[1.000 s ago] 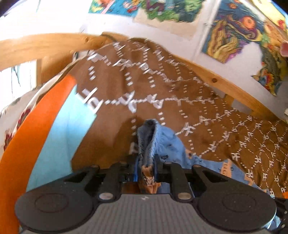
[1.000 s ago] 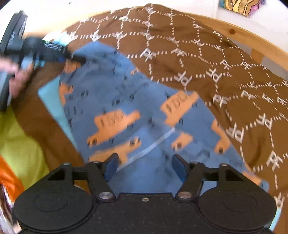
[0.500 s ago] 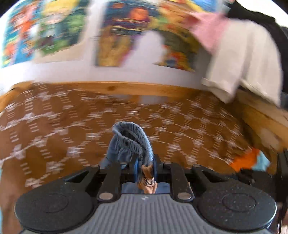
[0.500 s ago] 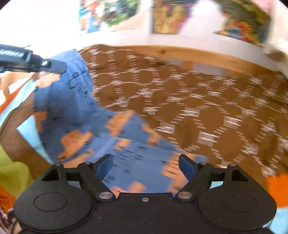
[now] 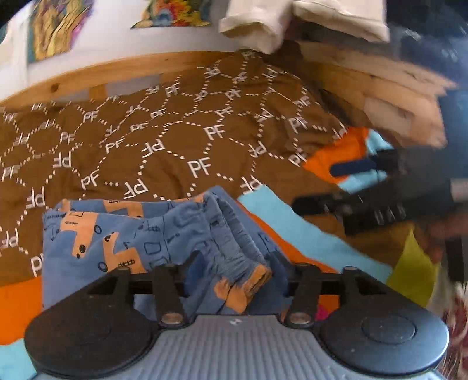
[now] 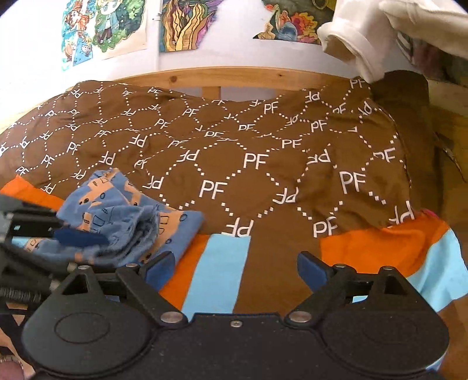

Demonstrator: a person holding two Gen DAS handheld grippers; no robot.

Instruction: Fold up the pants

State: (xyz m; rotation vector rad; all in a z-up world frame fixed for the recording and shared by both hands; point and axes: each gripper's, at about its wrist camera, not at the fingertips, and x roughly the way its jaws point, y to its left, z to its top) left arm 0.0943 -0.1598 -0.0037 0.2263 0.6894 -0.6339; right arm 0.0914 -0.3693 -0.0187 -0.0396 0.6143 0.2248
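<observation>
While bunched on the bedspread (image 6: 254,181), blue pants (image 5: 122,236).

"PF" all over brown blanket (image 6: 234,163)

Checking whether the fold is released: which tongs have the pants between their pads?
The left tongs: their jaws have just been opening and the blue pants lie between them. The right tongs frame only bedding.

pants (image 5: 122,233): blue, orange vehicle print, dark outline doodles | bedspread (image 6: 234,163): brown, white dotted hexagons, white "PF" letters | sheet (image 6: 222,263): orange, light-blue, brown stripes | bed frame (image 6: 234,76): pale wood | posters (image 6: 187,23): multicoloured | fingers (image 6: 313,267): dark blue pads
</observation>
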